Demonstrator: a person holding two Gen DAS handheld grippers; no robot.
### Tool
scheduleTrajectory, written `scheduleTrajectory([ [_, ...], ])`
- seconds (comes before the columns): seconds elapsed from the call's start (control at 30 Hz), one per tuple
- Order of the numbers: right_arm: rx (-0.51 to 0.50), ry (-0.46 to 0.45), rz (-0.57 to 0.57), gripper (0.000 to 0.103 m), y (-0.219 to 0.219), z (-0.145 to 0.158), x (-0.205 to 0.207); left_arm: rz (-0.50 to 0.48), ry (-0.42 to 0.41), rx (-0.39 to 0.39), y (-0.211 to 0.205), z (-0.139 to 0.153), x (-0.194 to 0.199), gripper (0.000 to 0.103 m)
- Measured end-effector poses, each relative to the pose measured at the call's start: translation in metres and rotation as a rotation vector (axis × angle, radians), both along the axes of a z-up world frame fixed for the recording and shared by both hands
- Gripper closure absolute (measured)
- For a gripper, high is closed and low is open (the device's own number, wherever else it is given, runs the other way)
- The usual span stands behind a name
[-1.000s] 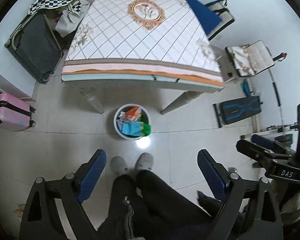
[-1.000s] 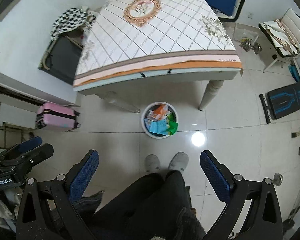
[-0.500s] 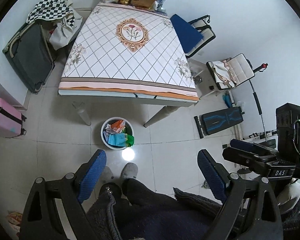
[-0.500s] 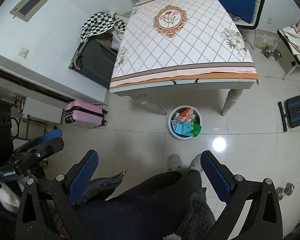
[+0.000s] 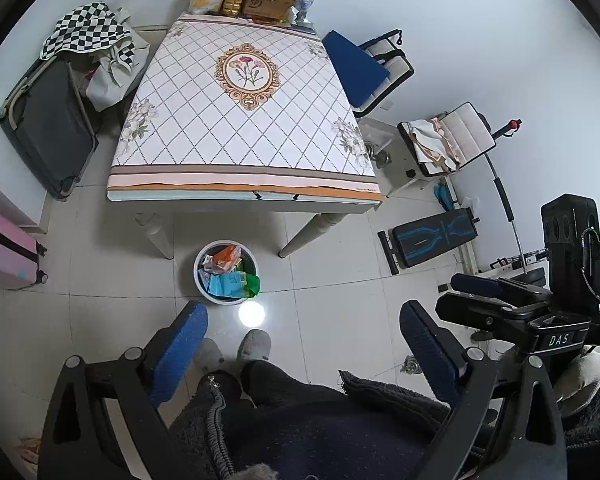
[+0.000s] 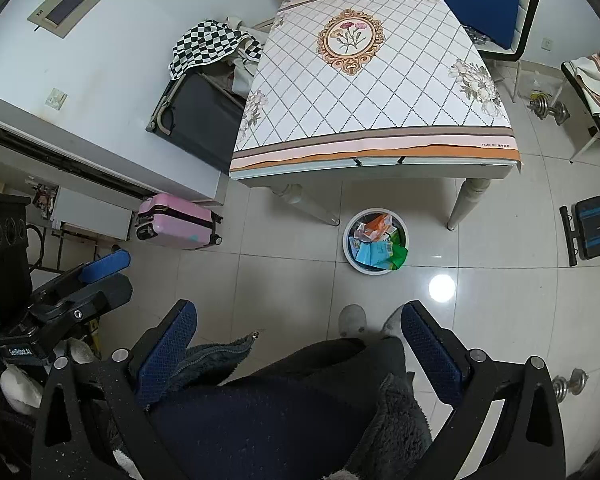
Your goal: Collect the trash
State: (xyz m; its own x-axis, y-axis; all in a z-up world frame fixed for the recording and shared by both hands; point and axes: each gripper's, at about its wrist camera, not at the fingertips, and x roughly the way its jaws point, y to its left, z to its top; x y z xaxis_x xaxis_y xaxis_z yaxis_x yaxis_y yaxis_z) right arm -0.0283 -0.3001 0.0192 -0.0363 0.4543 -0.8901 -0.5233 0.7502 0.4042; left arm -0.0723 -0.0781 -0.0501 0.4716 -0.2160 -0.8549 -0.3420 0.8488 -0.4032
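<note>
Well beyond both grippers' spread fingers (image 5: 180, 344), trash-filled bin (image 5: 204, 286).

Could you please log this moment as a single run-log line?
left gripper: open, empty, jaws just widened | right gripper: open, empty | trash bin: on floor by table, holds wrappers

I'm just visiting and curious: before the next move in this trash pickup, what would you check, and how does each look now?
1. Left gripper open and empty: ok.
2. Right gripper open and empty: ok.
3. Trash bin upright on the floor by the table: ok.
4. Room left in the bin: not ok, wrappers reach its rim.
5. Loose trash left on the floor: cannot tell.
</note>
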Motion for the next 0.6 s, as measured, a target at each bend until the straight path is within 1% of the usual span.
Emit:
scheduleTrajectory([
  [0.6,0.000,0.016,-0.008,0.000,-0.0090,0.0027,0.0023,-0.037,0.003,-0.008,-0.0062,-0.0020,0.0040,0.004],
])
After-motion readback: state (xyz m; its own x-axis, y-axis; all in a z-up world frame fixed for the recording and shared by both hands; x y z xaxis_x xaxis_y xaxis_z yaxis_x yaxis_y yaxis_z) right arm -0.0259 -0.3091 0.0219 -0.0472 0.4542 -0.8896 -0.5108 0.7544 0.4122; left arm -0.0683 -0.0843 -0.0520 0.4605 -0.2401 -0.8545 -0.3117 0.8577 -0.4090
